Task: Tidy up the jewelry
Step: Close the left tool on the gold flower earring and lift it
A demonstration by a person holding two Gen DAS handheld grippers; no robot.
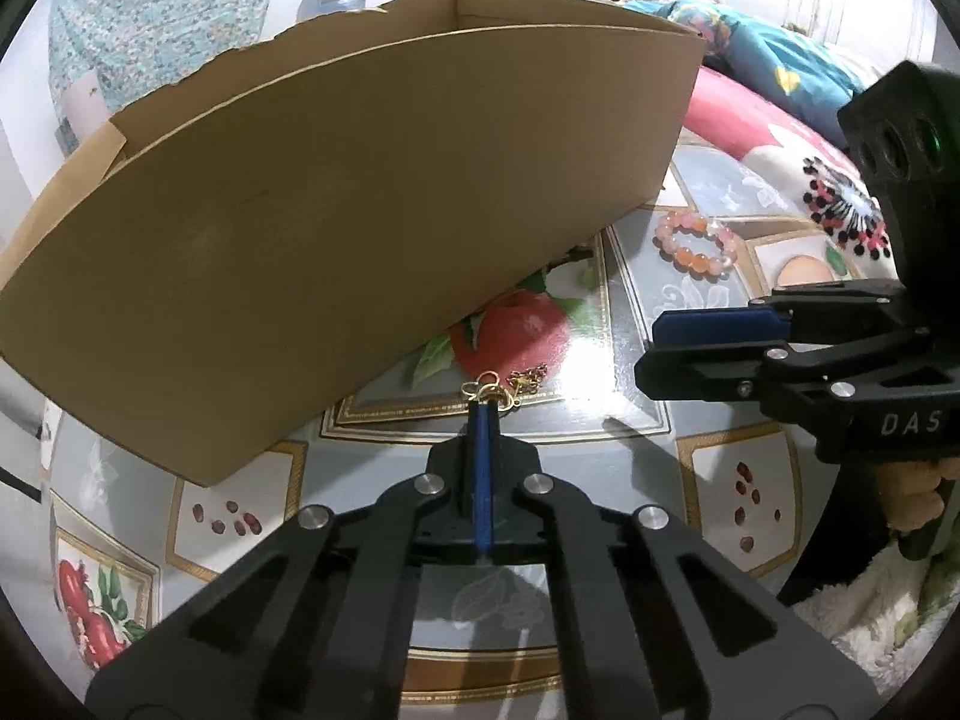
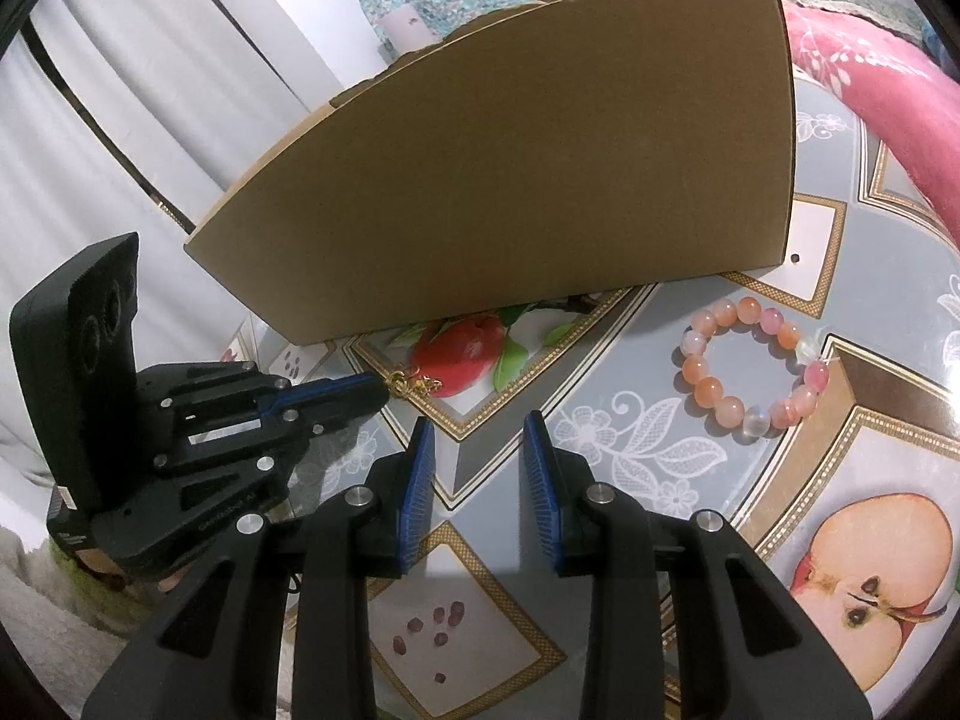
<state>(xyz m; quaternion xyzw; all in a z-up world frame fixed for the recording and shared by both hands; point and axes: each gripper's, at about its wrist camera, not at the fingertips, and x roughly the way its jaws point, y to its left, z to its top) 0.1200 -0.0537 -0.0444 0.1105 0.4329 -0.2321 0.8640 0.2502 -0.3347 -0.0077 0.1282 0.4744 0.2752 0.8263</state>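
Observation:
A thin gold chain (image 1: 510, 387) lies on the patterned tablecloth just in front of the cardboard box (image 1: 360, 192). My left gripper (image 1: 485, 405) is shut, its blue tips pinching one end of the chain; it also shows in the right wrist view (image 2: 384, 387) with the chain (image 2: 417, 387). A pink and orange bead bracelet (image 2: 753, 369) lies flat to the right of the box, also in the left wrist view (image 1: 699, 243). My right gripper (image 2: 477, 468) is open and empty, hovering above the cloth between chain and bracelet; in the left wrist view it shows side-on (image 1: 657, 342).
The tall open cardboard box (image 2: 510, 168) stands at the back of the table. The tablecloth (image 2: 690, 480) has fruit and lace prints. A pink blanket (image 2: 888, 96) and bedding lie to the right; curtains hang at left.

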